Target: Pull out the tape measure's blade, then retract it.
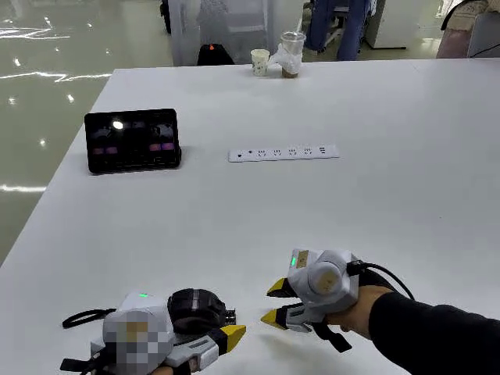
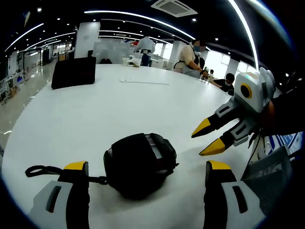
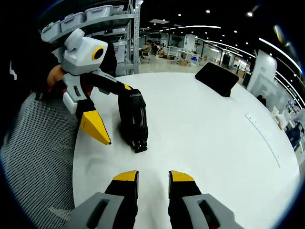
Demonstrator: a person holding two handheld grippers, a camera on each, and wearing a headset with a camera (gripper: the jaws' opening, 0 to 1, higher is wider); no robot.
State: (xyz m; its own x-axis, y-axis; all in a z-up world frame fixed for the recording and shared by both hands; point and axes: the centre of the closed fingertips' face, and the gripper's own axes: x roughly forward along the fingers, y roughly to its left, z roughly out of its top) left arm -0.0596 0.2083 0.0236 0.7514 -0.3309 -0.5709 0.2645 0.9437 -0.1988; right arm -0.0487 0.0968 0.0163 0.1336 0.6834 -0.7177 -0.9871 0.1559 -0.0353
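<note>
Right now my left fingers (image 2: pixel 76 168) stand wide open, one on each side of the tape measure (image 2: pixel 140 162), and they are not clamped on it. In the right gripper view, one finger lies along the far side of the black case, seemingly touching it. The other finger, with its yellow tip, angles off and stays clear of the case. My right fingers (image 3: pixel 125 177) are parted only by a narrow gap and hold nothing. They point toward the tape measure from just beside it without touching.

The tape measure lies on the bench (image 1: pixel 375 195) near its close edge. Its black wrist strap (image 2: pixel 38 170) trails out past my left finger. A small metal tab (image 3: pixel 138 146) shows at the end of the case that faces my right fingers, and the blade is not yet drawn out.

The bench is white. A dark tablet (image 1: pixel 133 141) is propped up toward the far left, and a white power strip (image 1: pixel 283 153) lies flat in the middle. A paper cup (image 1: pixel 259 61) and a clear plastic cup (image 1: pixel 292 53) stand at the far edge. Beyond the bench are a glossy floor (image 1: pixel 47 70), shelving with bins (image 3: pixel 95 16), long ceiling lights (image 2: pixel 138 16) and some people (image 2: pixel 190 55) standing.
</note>
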